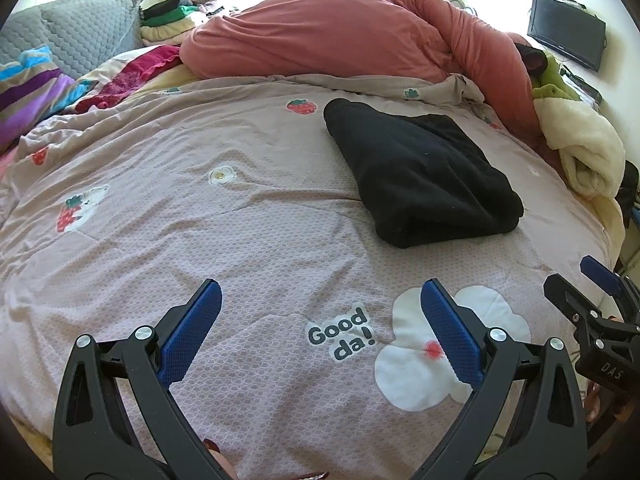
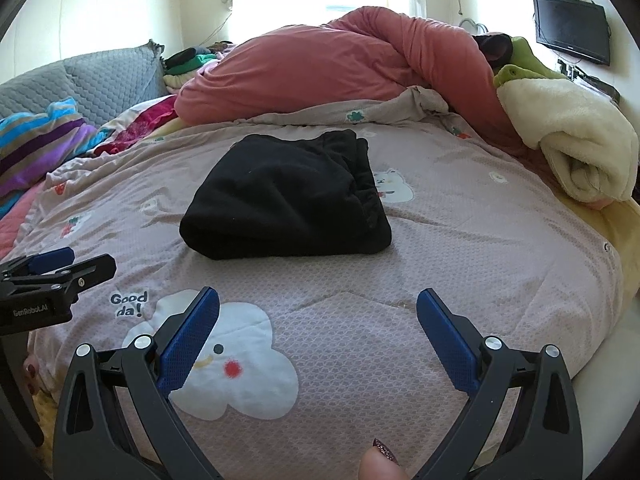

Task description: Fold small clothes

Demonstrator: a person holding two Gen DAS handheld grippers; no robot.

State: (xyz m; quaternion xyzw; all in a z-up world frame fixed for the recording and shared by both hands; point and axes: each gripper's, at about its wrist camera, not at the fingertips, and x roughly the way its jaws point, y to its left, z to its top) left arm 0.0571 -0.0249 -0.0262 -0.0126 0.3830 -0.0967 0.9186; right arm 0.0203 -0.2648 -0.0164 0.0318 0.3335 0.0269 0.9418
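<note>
A black garment [image 1: 420, 172] lies folded in a thick bundle on the pinkish patterned bedspread [image 1: 200, 240]; it also shows in the right wrist view [image 2: 288, 200]. My left gripper [image 1: 320, 292] is open and empty, hovering above the bedspread, short of the garment and to its left. My right gripper [image 2: 318, 300] is open and empty, held above the bedspread in front of the garment. The right gripper shows at the right edge of the left wrist view [image 1: 592, 280]; the left gripper shows at the left edge of the right wrist view [image 2: 60, 264].
A salmon duvet [image 1: 340, 36] is heaped at the back. A cream blanket [image 2: 572, 148] lies rolled at the right. Striped and red textiles [image 1: 48, 80] lie at the left by a grey cushion [image 1: 80, 32]. A TV [image 2: 572, 28] hangs on the right wall.
</note>
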